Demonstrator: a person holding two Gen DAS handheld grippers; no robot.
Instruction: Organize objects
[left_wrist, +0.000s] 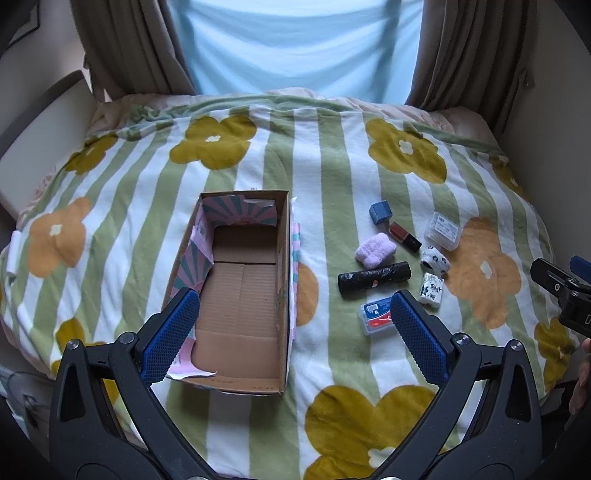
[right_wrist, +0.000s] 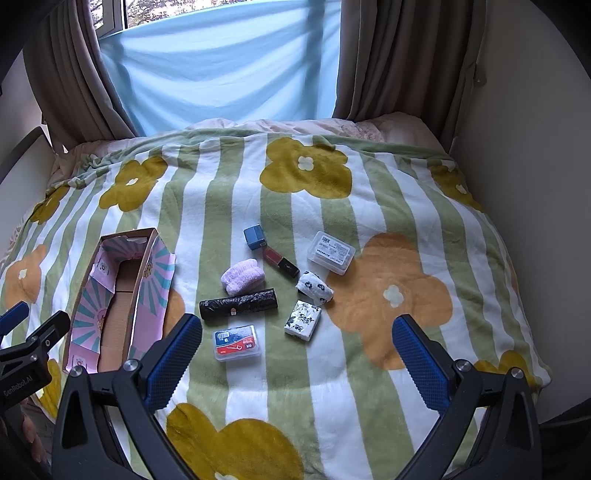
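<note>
Left wrist view: your left gripper (left_wrist: 293, 325) hangs with fingers apart over the cardboard box (left_wrist: 240, 291), which sits on the bed (left_wrist: 332, 177); small items lie at 2 o'clock.

Right wrist view: your right gripper (right_wrist: 295, 350) also gapes, above the black roll (right_wrist: 238, 302) and tissue pack (right_wrist: 303, 319).

Open cardboard box (left_wrist: 240, 295), small items (right_wrist: 240, 304) beside it

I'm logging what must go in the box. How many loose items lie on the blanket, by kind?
Clear plastic cases: 2
Rolled socks: 2
Black bag roll: 1
Tissue pack: 1
Blue cube: 1
Red-and-black stick: 1
Total: 8
</note>
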